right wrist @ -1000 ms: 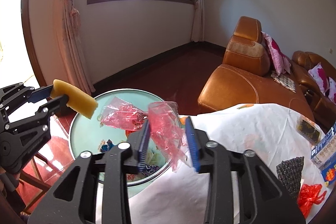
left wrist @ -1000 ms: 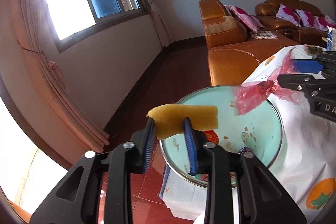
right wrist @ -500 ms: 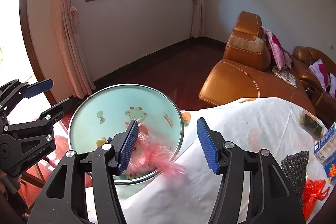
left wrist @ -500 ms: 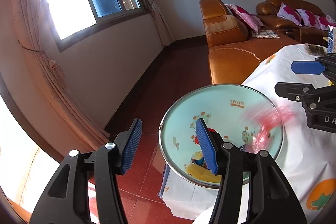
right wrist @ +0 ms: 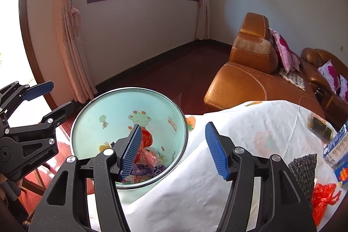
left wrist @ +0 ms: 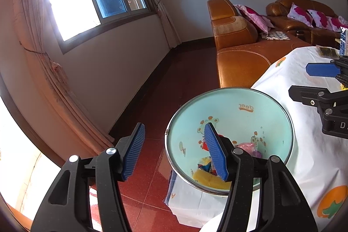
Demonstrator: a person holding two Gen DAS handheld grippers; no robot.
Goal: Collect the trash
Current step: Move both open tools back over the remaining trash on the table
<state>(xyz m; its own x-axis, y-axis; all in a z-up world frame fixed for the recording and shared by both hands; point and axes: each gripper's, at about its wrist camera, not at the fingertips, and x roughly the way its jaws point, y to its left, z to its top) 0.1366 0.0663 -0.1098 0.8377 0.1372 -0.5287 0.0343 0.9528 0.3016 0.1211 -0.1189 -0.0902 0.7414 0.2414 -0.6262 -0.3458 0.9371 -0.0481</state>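
A pale blue trash bin (left wrist: 243, 101) with cartoon prints stands beside the table; it also shows in the right wrist view (right wrist: 121, 101). Inside lie a yellow sponge (left wrist: 208, 179), a pink plastic wrapper (right wrist: 150, 157) and other wrappers. My left gripper (left wrist: 174, 149) is open and empty above the bin's left rim. My right gripper (right wrist: 174, 149) is open and empty above the bin's right rim and the table edge. A red plastic bag (right wrist: 324, 197) and a dark mesh scrap (right wrist: 304, 171) lie on the table at the right.
The table has a white cloth (right wrist: 250, 123) with fruit prints. A blue box (right wrist: 339, 149) and a dark packet (right wrist: 322, 126) sit at its right edge. An orange leather sofa (right wrist: 245, 79) stands behind the table. The floor (left wrist: 152, 84) is red tile.
Both grippers opened. The yellow sponge fell from the left gripper and the pink wrapper fell from the right gripper; both now lie in the bin.
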